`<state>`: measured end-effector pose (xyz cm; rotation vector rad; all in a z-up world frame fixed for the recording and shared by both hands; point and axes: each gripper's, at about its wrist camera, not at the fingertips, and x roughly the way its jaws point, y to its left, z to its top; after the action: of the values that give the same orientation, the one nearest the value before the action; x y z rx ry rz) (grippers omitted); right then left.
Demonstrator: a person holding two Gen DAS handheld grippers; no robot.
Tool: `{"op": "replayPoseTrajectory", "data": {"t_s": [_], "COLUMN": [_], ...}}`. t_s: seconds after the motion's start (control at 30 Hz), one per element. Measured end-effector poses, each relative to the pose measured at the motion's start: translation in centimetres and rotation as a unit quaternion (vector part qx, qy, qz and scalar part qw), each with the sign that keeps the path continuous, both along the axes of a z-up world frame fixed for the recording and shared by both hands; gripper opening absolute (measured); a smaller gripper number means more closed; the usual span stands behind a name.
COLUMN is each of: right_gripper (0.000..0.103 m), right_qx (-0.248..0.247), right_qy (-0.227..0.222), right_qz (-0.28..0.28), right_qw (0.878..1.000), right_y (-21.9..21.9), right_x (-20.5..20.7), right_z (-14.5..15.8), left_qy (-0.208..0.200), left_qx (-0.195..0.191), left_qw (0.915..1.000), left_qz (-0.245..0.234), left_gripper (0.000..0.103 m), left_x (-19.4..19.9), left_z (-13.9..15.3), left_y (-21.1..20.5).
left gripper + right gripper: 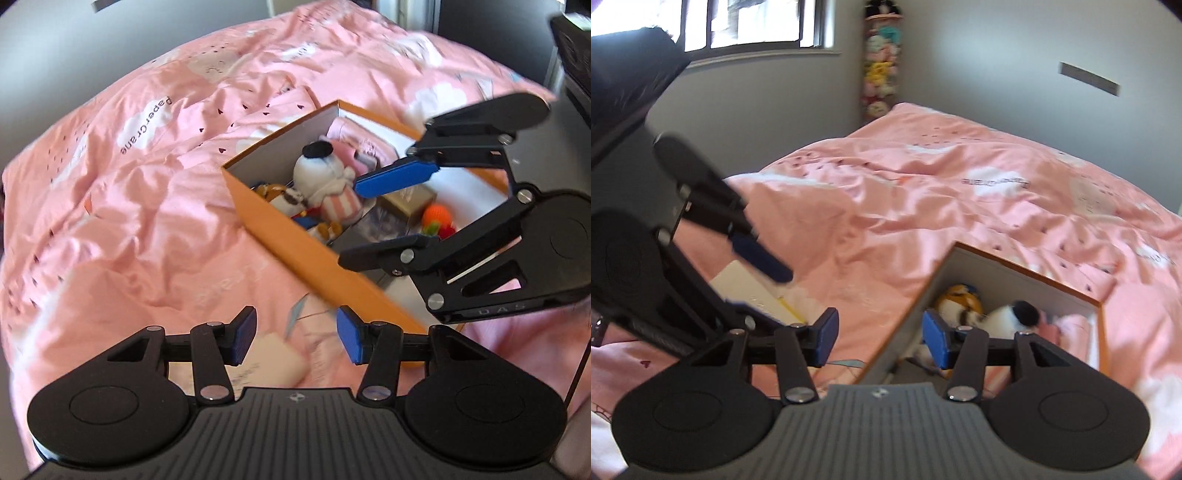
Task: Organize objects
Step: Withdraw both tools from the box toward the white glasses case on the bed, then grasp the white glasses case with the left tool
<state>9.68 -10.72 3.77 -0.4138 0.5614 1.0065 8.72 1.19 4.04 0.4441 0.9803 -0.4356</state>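
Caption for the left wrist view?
Open left gripper above the pink duvet; open right gripper over the orange box of toys.

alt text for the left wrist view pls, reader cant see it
An open orange box sits on a pink bedspread, holding a white plush toy and other small toys. The right gripper hangs open over the box; the left gripper is open in the foreground above a pale flat item, blurred.

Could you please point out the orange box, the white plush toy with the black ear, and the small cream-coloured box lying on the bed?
orange box (280, 225), left wrist view, on its outer side wall.
white plush toy (317, 171), left wrist view, on its head.
cream box (275, 356), left wrist view, on its top face.
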Motion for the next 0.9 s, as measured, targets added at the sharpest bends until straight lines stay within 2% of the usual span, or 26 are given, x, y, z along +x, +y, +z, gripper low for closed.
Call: {"op": "replayPoseTrajectory", "data": {"t_s": [0.13, 0.33, 0.4, 0.5, 0.67, 0.8, 0.9], "right_gripper": [0.061, 0.063, 0.063, 0.063, 0.063, 0.063, 0.063], "right_qx": [-0.028, -0.093, -0.113, -0.132, -0.17, -0.182, -0.182], "right_qy": [0.0, 0.013, 0.009, 0.013, 0.015, 0.026, 0.033], "right_qz": [0.046, 0.095, 0.1, 0.117, 0.144, 0.153, 0.149], "right_qw": [0.999, 0.991, 0.988, 0.984, 0.975, 0.971, 0.971], "right_y": [3.1, 6.8, 7.4, 7.9, 8.7, 9.4, 9.8], "right_x": [-0.6, -0.4, -0.2, 0.4, 1.0, 1.7, 2.4], "right_z": [-0.6, -2.8, -3.5, -4.1, -5.3, -6.0, -6.4], "left_qy": [0.008, 0.038, 0.053, 0.071, 0.089, 0.111, 0.131], "left_qx": [0.061, 0.102, 0.109, 0.129, 0.162, 0.158, 0.166], "left_qw": [0.9975, 0.9902, 0.9849, 0.9743, 0.9612, 0.9547, 0.9468], "left_qz": [-0.035, -0.088, -0.124, -0.171, -0.205, -0.226, -0.243], "left_gripper": [0.064, 0.07, 0.076, 0.079, 0.082, 0.082, 0.082], "left_x": [0.7, 1.5, 1.4, 1.5, 2.2, 3.2, 3.5], "left_z": [0.3, -1.6, -2.6, -4.4, -7.2, -8.5, -9.7], "left_y": [1.5, 2.7, 2.8, 2.8, 2.4, 1.8, 1.4]}}
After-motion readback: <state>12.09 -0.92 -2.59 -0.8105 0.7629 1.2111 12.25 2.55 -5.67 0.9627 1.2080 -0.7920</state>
